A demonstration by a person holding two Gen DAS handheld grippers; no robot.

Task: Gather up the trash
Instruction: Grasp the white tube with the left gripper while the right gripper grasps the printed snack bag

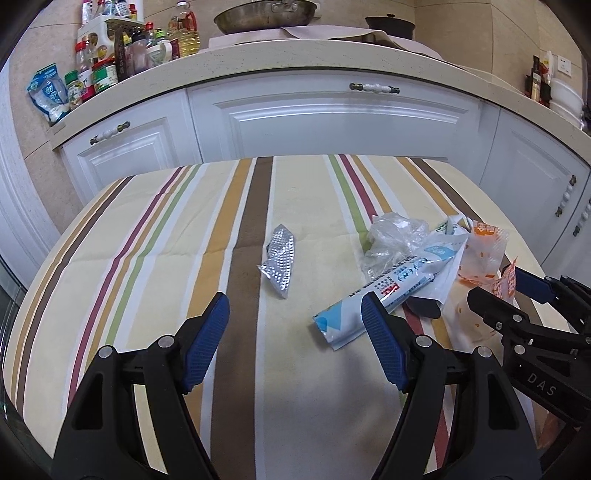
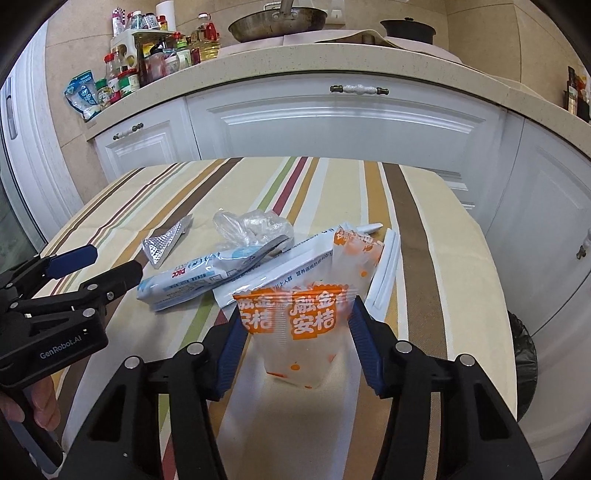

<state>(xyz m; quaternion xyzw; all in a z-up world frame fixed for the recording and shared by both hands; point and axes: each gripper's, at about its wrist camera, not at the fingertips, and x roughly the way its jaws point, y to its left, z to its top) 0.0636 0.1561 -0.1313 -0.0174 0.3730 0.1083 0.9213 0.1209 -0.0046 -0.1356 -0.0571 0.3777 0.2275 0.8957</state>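
Note:
Trash lies on the striped tablecloth (image 1: 147, 266): a crumpled foil blister pack (image 1: 280, 258), a blue-and-white wrapper (image 1: 384, 291), clear crumpled plastic (image 1: 397, 236), a white pouch (image 2: 295, 269) and an orange-and-clear bag (image 2: 306, 332). My left gripper (image 1: 295, 306) is open and empty, just short of the foil pack and the blue wrapper. My right gripper (image 2: 293, 317) has its jaws on both sides of the orange bag's printed top, pads touching its edges. The right gripper also shows in the left wrist view (image 1: 506, 284), at the orange bag (image 1: 480, 251).
White kitchen cabinets (image 1: 332, 118) and a counter with bottles and jars (image 1: 110, 55) stand beyond the table. A black-lined bin (image 2: 524, 354) sits by the table's right edge. A pan (image 2: 277, 18) and a dark pot (image 2: 406, 27) are on the counter.

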